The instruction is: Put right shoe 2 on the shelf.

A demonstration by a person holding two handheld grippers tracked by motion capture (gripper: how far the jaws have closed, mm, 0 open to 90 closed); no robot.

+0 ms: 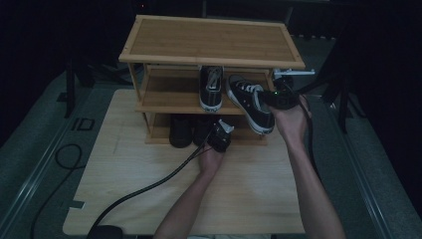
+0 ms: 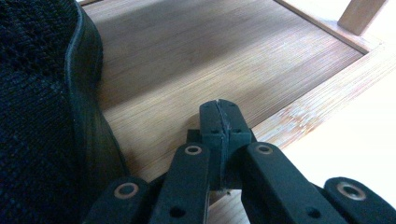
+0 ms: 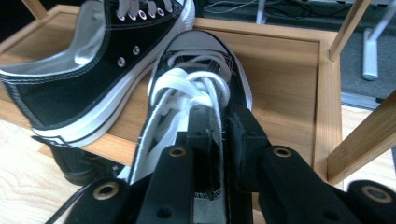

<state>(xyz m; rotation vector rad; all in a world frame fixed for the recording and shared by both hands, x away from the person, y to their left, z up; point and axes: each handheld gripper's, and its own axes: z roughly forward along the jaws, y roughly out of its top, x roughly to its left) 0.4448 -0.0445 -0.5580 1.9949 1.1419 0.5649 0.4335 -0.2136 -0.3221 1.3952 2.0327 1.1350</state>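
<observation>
Between the right gripper's (image 3: 219, 126) black jaws sits the side wall of a black canvas high-top sneaker w/ white laces & white rubber sole (image 3: 196, 93); jaws stand narrowly apart w/ the collar fabric in the gap. Whether the pads press on it I can't tell. Sneaker's toe rests on the bamboo rack's middle shelf (image 3: 285, 88), heel end hangs off the front edge toward the gripper. Just left of it on the same shelf stands its matching black-and-white sneaker (image 1: 211, 87).

Left gripper (image 2: 219, 126) is fully closed, empty, hovering low by the rack's bottom shelf (image 2: 196, 60), right beside a dark black shoe (image 2: 42, 107) parked there.

Progress, my read: one sneaker shelved, second approx. placed but needs pushing in. Top shelf (image 1: 211, 40) bare.

Rack stands on a light wood tabletop (image 1: 149, 184); grey floor & dark room round it, black cable (image 1: 139, 191) trailing off the left gripper.
</observation>
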